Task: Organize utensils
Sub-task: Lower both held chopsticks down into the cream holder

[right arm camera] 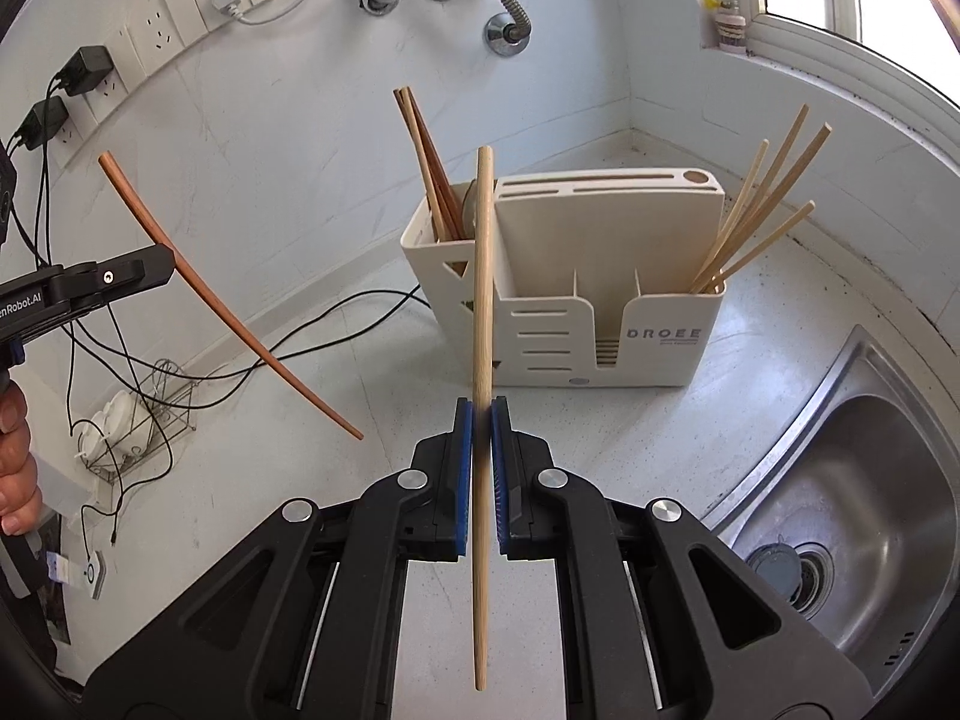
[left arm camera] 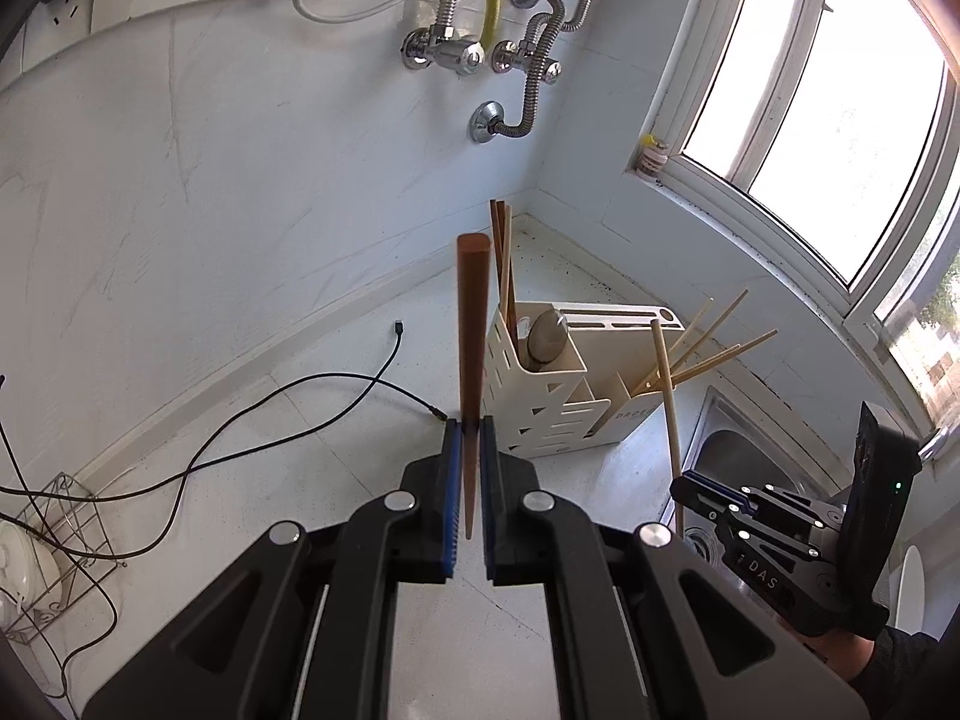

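My left tongs [left arm camera: 471,426] clamp a brown chopstick [left arm camera: 473,324] and my right tongs [right arm camera: 482,414] a pale chopstick [right arm camera: 483,276], both carried toward the cream holder [right arm camera: 606,276]: next, lower each into the compartment with its like.

My left gripper [left arm camera: 471,429] is hard black plastic, a bit shiny, with round silver metal pins. Its blue pads [left arm camera: 451,450] look like ribbed rubber. They pinch a dark brown chopstick [left arm camera: 471,330] of smooth, matt wood. My right gripper [right arm camera: 483,414] is made the same way and pinches a pale chopstick [right arm camera: 483,276] of light, grainy bamboo. At twelve o'clock stands a cream holder [right arm camera: 606,252] of smooth matt plastic. The sink [right arm camera: 870,480] at four o'clock is shiny, brushed metal. The counter [right arm camera: 384,396] looks like smooth white stone with tiny specks. The wall hoses [left arm camera: 537,60] are shiny ribbed metal.
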